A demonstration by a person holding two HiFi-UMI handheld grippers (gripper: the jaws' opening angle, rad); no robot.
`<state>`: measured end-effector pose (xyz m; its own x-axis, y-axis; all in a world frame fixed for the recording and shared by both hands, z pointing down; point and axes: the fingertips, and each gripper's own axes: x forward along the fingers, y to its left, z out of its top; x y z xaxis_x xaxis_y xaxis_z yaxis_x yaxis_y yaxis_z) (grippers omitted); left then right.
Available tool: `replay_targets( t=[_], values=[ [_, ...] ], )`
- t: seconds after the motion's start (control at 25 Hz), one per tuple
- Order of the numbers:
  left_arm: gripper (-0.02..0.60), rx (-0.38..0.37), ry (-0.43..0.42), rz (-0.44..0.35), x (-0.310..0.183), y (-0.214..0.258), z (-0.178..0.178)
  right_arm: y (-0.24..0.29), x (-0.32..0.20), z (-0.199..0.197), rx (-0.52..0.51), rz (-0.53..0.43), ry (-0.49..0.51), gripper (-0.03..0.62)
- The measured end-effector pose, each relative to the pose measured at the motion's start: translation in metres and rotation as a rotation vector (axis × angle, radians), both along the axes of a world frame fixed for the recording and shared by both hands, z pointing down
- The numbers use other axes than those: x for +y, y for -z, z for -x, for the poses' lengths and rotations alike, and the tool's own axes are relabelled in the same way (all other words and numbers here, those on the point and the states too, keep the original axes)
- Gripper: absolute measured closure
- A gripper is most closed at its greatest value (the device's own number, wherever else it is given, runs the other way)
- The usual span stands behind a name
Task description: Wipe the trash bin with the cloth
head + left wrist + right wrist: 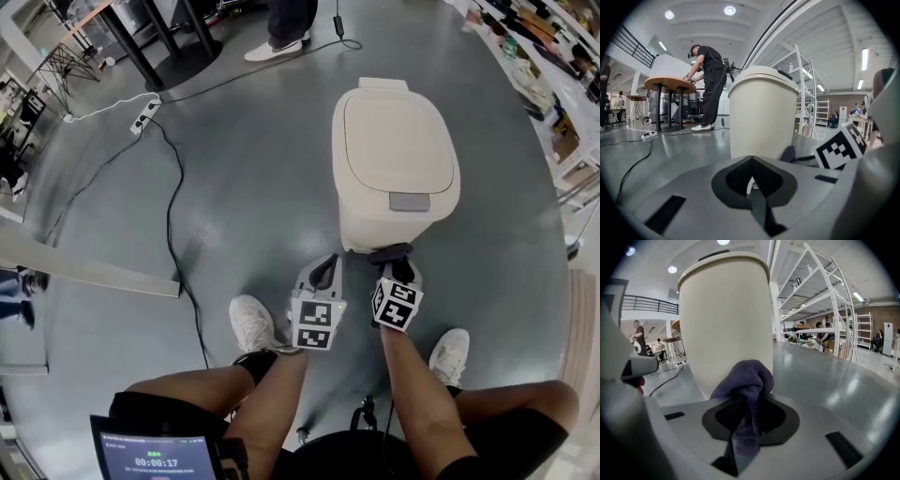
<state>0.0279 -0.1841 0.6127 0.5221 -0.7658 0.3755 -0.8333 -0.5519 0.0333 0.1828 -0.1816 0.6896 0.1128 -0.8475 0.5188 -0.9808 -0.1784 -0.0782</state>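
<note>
A person bends over a cream trash bin (394,159) standing lid-shut on a grey floor (234,187), 2 hand-held grippers aimed at the low front of its wall. The right gripper (400,275) has its jaws clamped on a dark purple cloth (746,378). A bunched wad stands proud of the tips and a tail hangs down between the pads. The wad sits right at the bin's wall, though whether it is actually pressing on it cannot be told. The left gripper (325,272), just beside the right one and slightly back from the bin, has its jaws closed together on nothing and touches nothing.

The wipe appears to be at its start, down near the base. To do it well, the wad probably needs pushing firmly enough to flatten against the curved wall, then drawing in long overlapping strokes up and around. The clamp should be held tight so the cloth does not slip out. The bin looks light and may slide or tip under pressure; the free left gripper could brace its side.
</note>
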Motion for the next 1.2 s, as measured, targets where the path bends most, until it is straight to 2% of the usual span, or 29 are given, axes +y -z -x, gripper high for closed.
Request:
replay_targets(
  t=[0.32,0.48,0.72,1.04,1.2],
  values=[
    [0.584,0.017,-0.006,-0.004,-0.002,0.017,-0.017,0.027,0.009,-0.026,-0.008,-0.034,-0.038,0.513],
    [0.584,0.025,0.003,-0.034,-0.006,0.053,-0.02,0.063,0.017,-0.038,0.012,-0.069,-0.037,0.513],
    [0.584,-0.001,-0.053,-0.132,-0.015,0.124,-0.033,0.138,0.019,-0.061,0.024,-0.132,-0.024,0.513],
    [0.584,0.037,0.053,-0.155,-0.036,0.208,-0.006,0.214,0.023,-0.085,0.034,-0.075,0.061,0.513],
    [0.584,0.061,0.084,-0.179,-0.04,0.261,-0.007,0.255,0.015,-0.094,0.065,-0.097,0.105,0.513]
  ],
)
